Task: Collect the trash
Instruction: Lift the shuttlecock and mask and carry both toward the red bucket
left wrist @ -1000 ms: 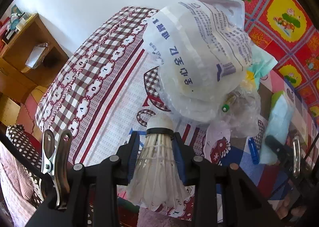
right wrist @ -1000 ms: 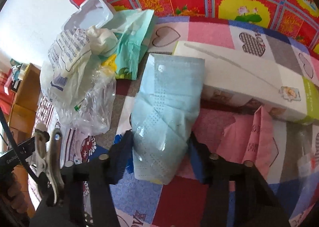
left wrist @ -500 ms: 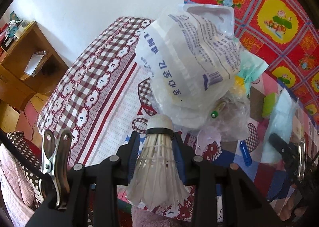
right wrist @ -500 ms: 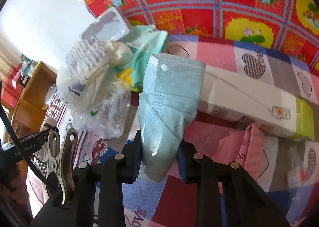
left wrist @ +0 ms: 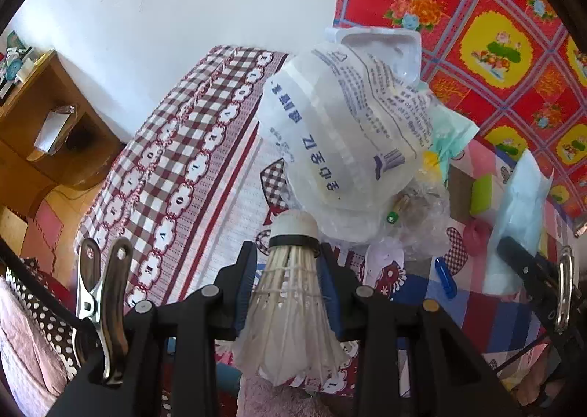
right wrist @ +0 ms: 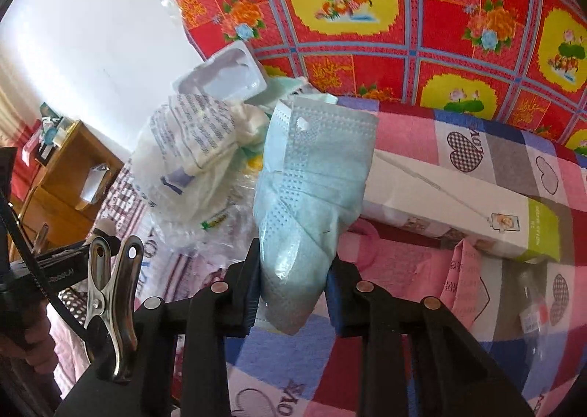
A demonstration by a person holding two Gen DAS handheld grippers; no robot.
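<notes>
While our left gripper (left wrist: 286, 270) clamps a white feather shuttlecock (left wrist: 290, 310), our right gripper (right wrist: 293, 277), jaws just narrowed, pinches a pale blue pleated face mask (right wrist: 312, 189).

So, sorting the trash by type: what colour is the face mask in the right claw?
Light blue face mask; it shows best in the right wrist view.

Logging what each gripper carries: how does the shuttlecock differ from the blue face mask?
The shuttlecock is white, stiff and cone-shaped, with a rounded cork tip; the face mask is pale blue, soft and folded flat. The shuttlecock sits in the left gripper, the mask in the right gripper. Both are clamped between the pads.
</notes>
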